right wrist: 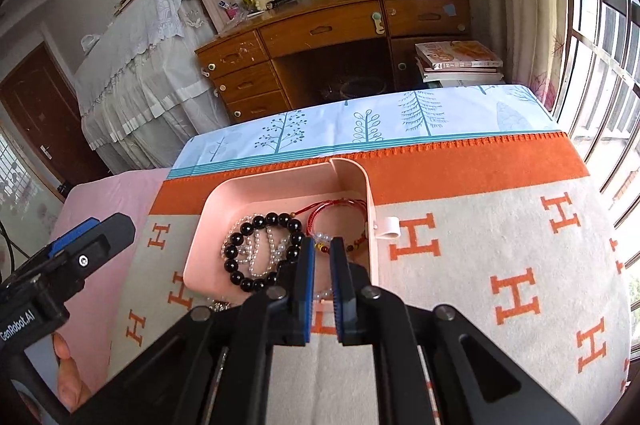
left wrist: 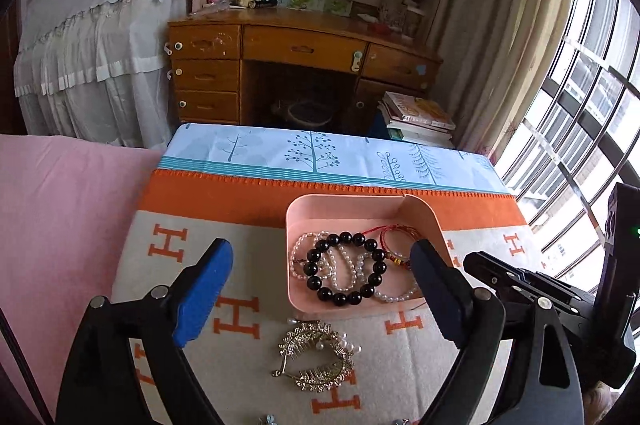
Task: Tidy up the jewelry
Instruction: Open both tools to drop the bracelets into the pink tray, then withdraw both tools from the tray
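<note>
A pink tray [left wrist: 362, 209] [right wrist: 276, 185] sits on the orange-and-white blanket. It holds a black bead bracelet [left wrist: 346, 267] [right wrist: 262, 251], pearl bracelets [left wrist: 340, 265] [right wrist: 260, 257] and a red cord bracelet [left wrist: 396, 237] [right wrist: 340, 213]. A gold hair comb [left wrist: 316, 361] lies on the blanket in front of the tray. My left gripper [left wrist: 324, 289] is open and empty, above the tray's near edge and the comb. My right gripper [right wrist: 322, 245] hovers over the tray's near right part, its jaws a narrow gap apart, with nothing seen between them.
The blanket [right wrist: 480, 245] covers a table with a blue tree-print cloth [left wrist: 320, 153] at the far edge. A pink bed [left wrist: 60, 205] lies to the left. A wooden desk [left wrist: 300, 65] and a stack of books [left wrist: 416, 117] stand beyond. Small trinkets [left wrist: 268, 419] peek in at the bottom edge.
</note>
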Motion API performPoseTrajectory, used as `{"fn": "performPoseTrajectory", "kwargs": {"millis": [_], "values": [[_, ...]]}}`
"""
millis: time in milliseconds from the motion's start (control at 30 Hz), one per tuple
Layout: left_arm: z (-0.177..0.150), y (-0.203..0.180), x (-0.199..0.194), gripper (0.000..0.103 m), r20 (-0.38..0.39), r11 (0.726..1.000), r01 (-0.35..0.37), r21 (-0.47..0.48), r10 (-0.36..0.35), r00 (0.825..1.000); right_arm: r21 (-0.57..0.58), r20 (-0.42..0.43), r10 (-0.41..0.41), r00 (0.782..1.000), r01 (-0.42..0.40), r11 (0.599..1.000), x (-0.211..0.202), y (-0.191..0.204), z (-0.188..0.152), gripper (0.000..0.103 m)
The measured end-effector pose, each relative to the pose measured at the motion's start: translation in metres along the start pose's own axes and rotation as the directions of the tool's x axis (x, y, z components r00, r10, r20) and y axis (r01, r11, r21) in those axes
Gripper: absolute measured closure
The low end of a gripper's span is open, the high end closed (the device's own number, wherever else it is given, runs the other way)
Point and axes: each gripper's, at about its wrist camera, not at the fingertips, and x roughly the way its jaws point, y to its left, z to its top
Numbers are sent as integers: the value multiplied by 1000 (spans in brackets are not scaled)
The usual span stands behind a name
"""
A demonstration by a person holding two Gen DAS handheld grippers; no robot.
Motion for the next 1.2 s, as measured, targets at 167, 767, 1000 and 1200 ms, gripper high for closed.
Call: {"fn": "performPoseTrajectory", "kwargs": {"millis": [167, 767, 1000, 1200], "values": [[-10, 0, -17, 14, -23, 1000, 0, 3, 0, 1000, -27, 8, -2, 1000, 2, 1000, -22, 9, -11, 95], [-49, -4, -86, 13, -14, 999, -49, 7, 49, 999, -108, -10, 32, 999, -33, 994, -88, 37, -43, 95], [-56, 1, -117, 13, 28, 1000, -25, -2, 25, 999, -136, -14, 59, 998, -60, 989, -112, 50, -41, 95], [-63, 14, -136, 13, 48, 1000, -18, 3, 18, 999, -163, -39, 84, 996, -89, 983, -114, 60, -38, 95]]}}
